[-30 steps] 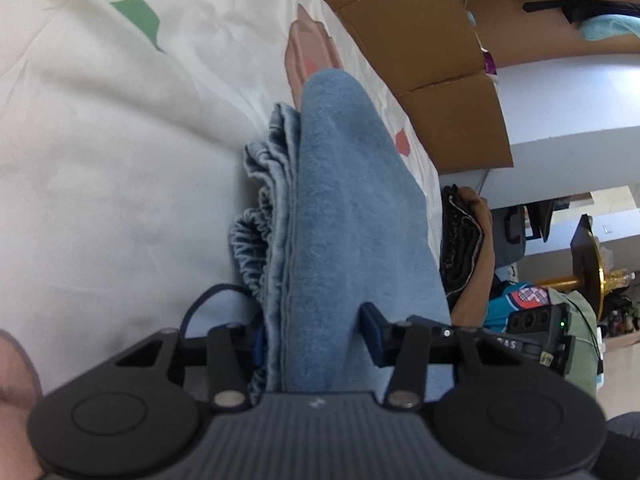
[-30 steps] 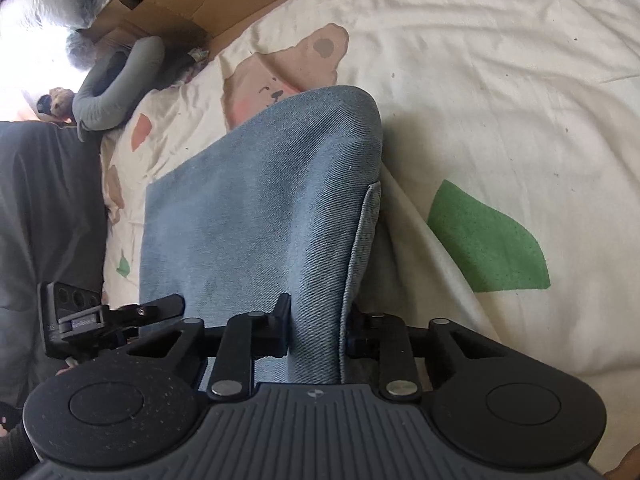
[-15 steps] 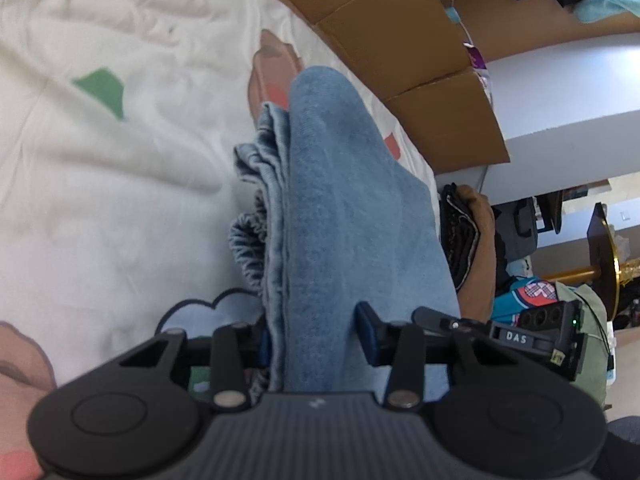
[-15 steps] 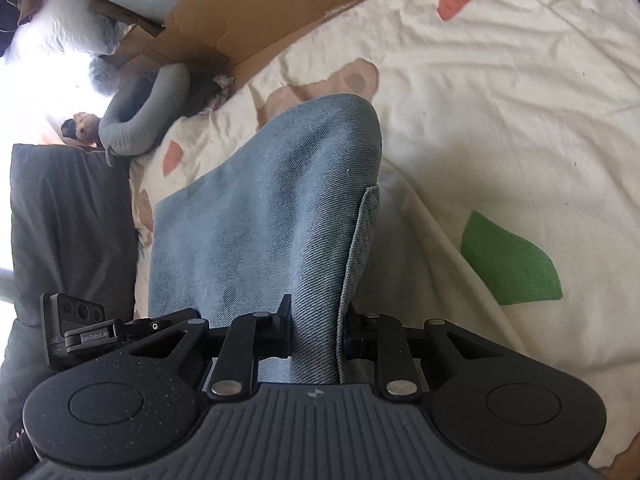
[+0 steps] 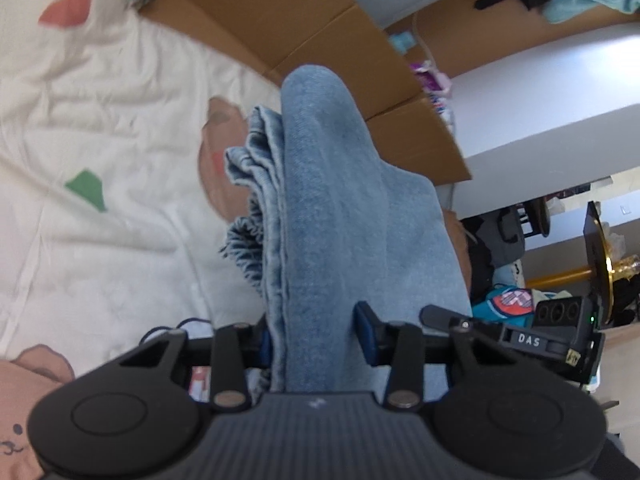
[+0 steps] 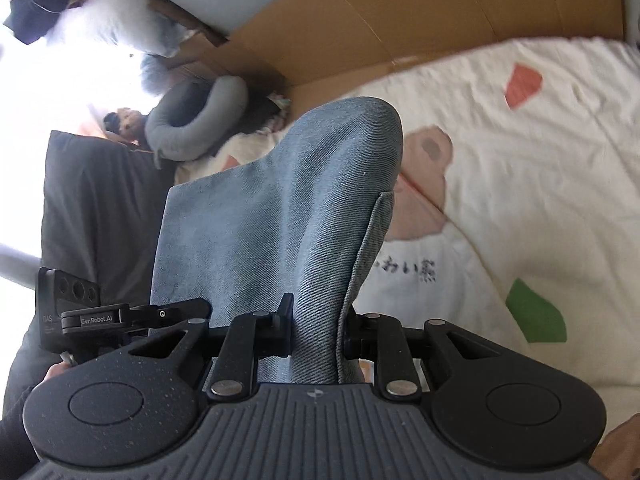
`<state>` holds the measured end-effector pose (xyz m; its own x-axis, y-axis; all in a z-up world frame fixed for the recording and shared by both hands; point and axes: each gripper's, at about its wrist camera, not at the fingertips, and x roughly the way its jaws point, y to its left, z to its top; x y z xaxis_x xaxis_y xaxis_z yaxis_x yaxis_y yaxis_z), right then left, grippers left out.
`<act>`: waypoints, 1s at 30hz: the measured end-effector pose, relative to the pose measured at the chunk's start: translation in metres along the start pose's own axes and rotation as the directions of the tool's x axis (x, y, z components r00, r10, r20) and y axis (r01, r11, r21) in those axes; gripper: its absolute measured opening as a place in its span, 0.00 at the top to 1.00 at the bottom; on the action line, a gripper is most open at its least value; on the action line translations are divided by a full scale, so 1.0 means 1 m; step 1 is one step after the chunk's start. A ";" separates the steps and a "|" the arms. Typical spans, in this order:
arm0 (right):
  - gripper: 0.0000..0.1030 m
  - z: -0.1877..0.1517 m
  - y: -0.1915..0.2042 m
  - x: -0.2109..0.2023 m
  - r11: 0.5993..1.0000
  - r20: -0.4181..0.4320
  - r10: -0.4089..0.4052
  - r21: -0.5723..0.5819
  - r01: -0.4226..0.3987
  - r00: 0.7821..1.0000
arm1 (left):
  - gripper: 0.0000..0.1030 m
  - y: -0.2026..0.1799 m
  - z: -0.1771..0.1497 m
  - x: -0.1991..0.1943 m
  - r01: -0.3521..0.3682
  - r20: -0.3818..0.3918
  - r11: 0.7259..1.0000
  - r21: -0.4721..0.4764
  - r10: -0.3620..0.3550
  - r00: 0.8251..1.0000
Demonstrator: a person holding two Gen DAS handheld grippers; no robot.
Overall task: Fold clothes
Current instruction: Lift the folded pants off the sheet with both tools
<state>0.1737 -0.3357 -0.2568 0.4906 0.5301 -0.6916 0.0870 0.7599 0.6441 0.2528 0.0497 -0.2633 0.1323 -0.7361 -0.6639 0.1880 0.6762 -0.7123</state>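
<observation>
Left wrist view: we have the denim garment [image 5: 340, 216] bunched thick between the left tongs [image 5: 316, 340], which are clamped on several layers, its gathered waistband hanging loose to one side. In the right wrist view the right tongs [image 6: 318, 332] pinch a thinner folded edge of the same garment [image 6: 280, 216], held clear above the printed bedsheet [image 6: 520, 184]. Our worry is uneven grip: the heavy bunch may slide out of the left tongs, or the loose waistband may swing and spoil the fold. The cardboard [image 6: 400, 20] beside the bed could snag a trailing end.
</observation>
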 end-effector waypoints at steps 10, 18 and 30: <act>0.79 0.041 0.071 -0.086 0.998 0.054 0.008 -0.065 -0.004 0.999 | 0.59 -0.094 0.030 -0.062 -0.003 0.059 0.997 0.075 -0.001 0.998; 0.79 0.061 0.115 -0.142 0.995 0.103 -0.007 -0.103 0.018 0.995 | 0.60 -0.154 0.039 -0.091 -0.017 0.099 0.992 0.128 0.004 0.995; 0.79 0.073 0.130 -0.192 0.986 0.143 -0.018 -0.160 0.041 0.990 | 0.60 -0.199 0.044 -0.089 -0.019 0.115 0.987 0.158 0.001 0.993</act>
<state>0.1536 -0.3661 -0.0163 0.6075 0.4571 -0.6496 -0.0323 0.8314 0.5547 0.2467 -0.0206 -0.0518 0.2431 -0.7344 -0.6337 0.3374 0.6766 -0.6546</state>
